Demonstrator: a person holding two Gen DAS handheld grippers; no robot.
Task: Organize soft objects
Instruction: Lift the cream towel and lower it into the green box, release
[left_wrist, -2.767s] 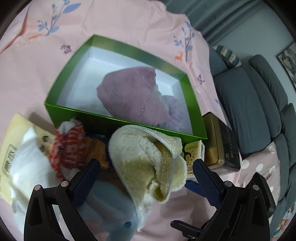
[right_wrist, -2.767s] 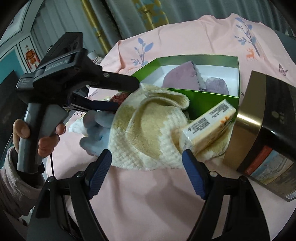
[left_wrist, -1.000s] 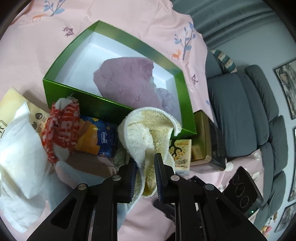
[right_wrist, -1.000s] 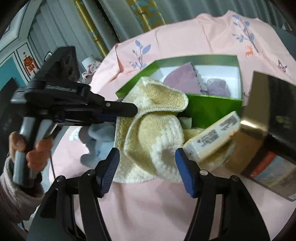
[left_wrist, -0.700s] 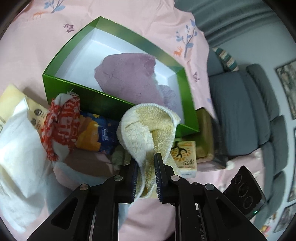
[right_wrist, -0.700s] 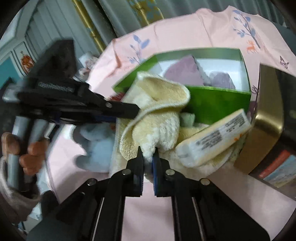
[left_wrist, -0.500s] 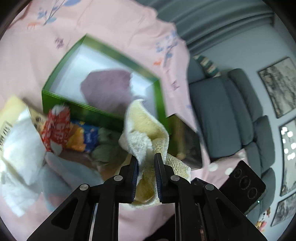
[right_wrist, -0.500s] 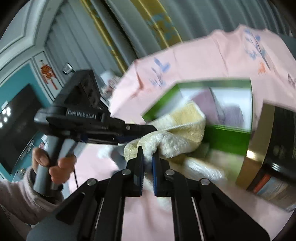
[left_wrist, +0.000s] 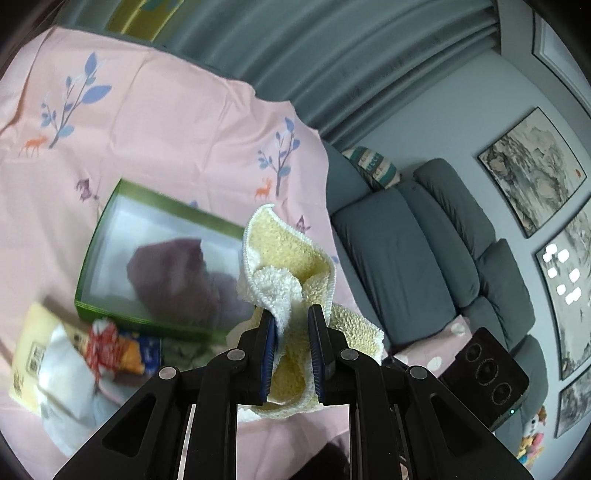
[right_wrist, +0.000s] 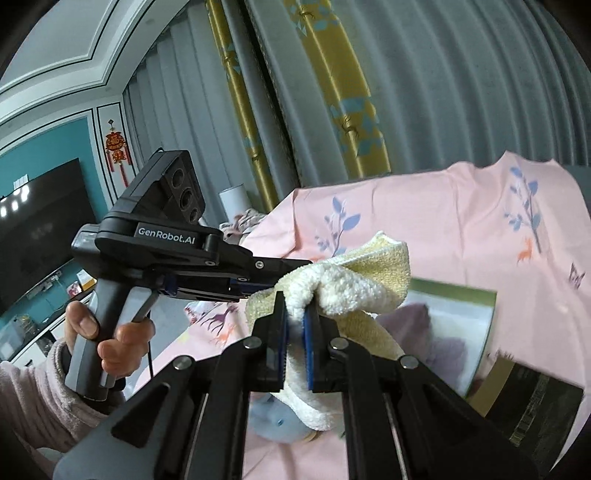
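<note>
My left gripper (left_wrist: 291, 328) is shut on a cream and yellow fluffy towel (left_wrist: 284, 266) and holds it up in the air above the pink tablecloth. My right gripper (right_wrist: 294, 325) is shut on the same towel (right_wrist: 354, 284), next to the left gripper's fingers (right_wrist: 280, 265). The green box (left_wrist: 110, 229) with a white inside lies below and to the left, with a purple cloth (left_wrist: 173, 280) in it. The box (right_wrist: 454, 288) and the purple cloth (right_wrist: 436, 332) also show in the right wrist view.
Left of the box front lie a yellow packet (left_wrist: 29, 354), a red and white cloth (left_wrist: 101, 339) and a blue-orange tissue pack (left_wrist: 140, 350). A gold and black tin (right_wrist: 528, 398) stands at the right. A grey sofa (left_wrist: 424, 258) is beyond the table.
Both grippers closed on the towel and lifted it off the table. The cameras rose and tilted up, so the box and clutter now sit lower and farther away.
</note>
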